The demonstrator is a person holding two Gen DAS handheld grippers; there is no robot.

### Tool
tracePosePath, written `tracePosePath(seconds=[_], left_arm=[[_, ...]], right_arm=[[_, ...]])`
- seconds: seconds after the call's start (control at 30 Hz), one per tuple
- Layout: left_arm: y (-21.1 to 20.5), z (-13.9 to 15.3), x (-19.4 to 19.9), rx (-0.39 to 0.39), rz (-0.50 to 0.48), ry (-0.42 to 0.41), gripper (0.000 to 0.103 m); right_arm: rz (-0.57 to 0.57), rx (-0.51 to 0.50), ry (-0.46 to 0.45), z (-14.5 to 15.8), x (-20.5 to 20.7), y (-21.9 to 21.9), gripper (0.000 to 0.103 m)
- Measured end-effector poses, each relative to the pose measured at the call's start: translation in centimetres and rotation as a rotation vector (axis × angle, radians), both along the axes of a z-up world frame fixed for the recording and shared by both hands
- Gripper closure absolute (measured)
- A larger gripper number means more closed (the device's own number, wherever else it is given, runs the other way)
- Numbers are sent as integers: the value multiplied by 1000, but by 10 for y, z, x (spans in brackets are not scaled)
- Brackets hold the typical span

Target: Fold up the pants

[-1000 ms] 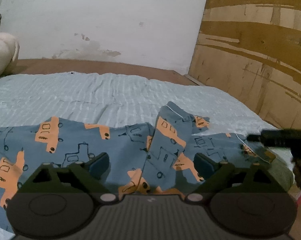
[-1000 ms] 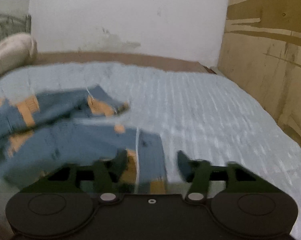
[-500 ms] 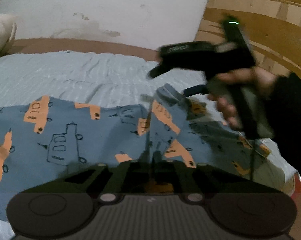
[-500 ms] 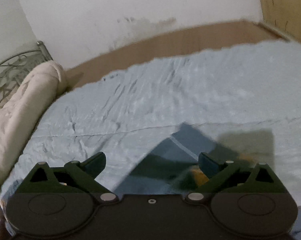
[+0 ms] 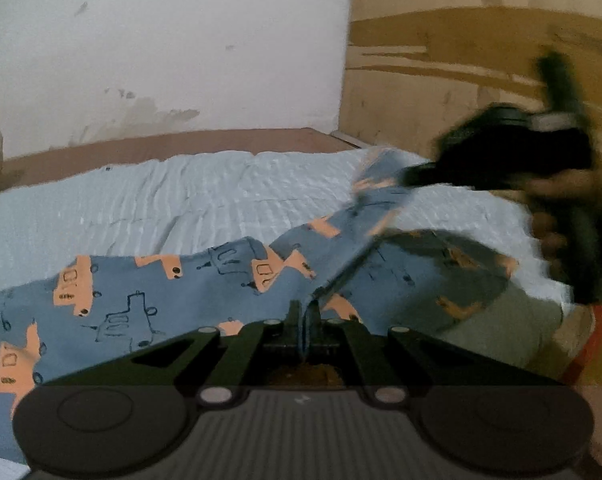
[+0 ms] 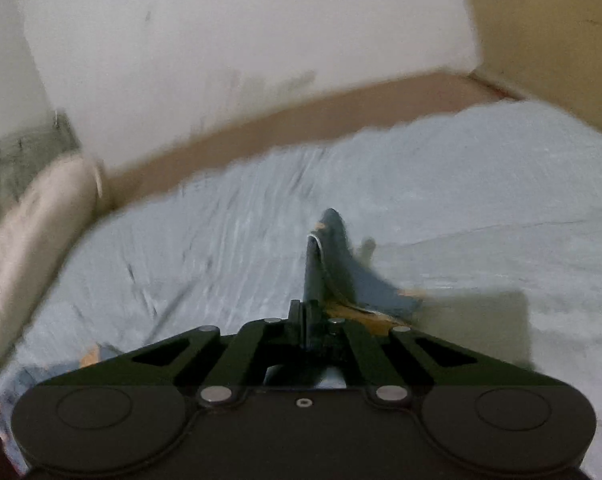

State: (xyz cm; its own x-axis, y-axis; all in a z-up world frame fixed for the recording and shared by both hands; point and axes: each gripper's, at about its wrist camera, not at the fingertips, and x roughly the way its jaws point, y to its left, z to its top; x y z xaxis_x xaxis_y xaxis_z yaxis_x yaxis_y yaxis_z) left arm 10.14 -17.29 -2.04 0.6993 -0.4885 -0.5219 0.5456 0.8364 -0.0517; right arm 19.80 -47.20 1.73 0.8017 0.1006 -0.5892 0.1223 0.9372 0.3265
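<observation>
Blue pants (image 5: 149,292) printed with orange trucks lie spread over a pale blue bed. My left gripper (image 5: 304,320) is shut on a fold of the pants near their middle edge, and the cloth rises from its jaws. In the left wrist view my right gripper (image 5: 417,176), blurred and held by a hand, lifts a pant leg end up to the right. In the right wrist view my right gripper (image 6: 306,316) is shut on that blue leg end (image 6: 333,256), which sticks up past the jaws.
The bed (image 5: 181,200) has a pale blue ribbed cover and a brown frame along a white wall (image 5: 161,40). A wooden panel (image 5: 441,60) stands on the right. A cream pillow (image 6: 29,232) lies at the left by a metal headboard.
Both grippers closed on the pants. The right gripper swung from the near right corner to the leg end and lifted it up. The left gripper pinched a fold and raised it slightly.
</observation>
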Motion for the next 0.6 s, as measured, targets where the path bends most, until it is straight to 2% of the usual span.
tracePosePath(seconds=[0.1,0.17,0.3,0.37,0.43,0.5,0.6], left_arm=[[-4,-7,-8,67,-21,-20,103],[-5,-14,-11,93,-22,-13,103],[-5,-19,-15,108,-14,-1,103],[-4,-18,-16,108,-13,-6,103],[-4,-17,-16,104,-10,-5,103],[-3,-18,-14,103,-8,-1,103],[-3,-18,-13,97,-6,5,103]], right_arm=[[-100,45,-75,0,-72,-21,103],[-170,49,-78,-14,-108,-27,103],[-262,100,-32,-54,-143,-33,103],[-285,157,-14,-69,-151,-37,103],[-288,199,-36,-76,-156,-36,95],[-274,215,-51,-76,-154,-37,80],[-260,252,-58,-72,-147,-43,64]])
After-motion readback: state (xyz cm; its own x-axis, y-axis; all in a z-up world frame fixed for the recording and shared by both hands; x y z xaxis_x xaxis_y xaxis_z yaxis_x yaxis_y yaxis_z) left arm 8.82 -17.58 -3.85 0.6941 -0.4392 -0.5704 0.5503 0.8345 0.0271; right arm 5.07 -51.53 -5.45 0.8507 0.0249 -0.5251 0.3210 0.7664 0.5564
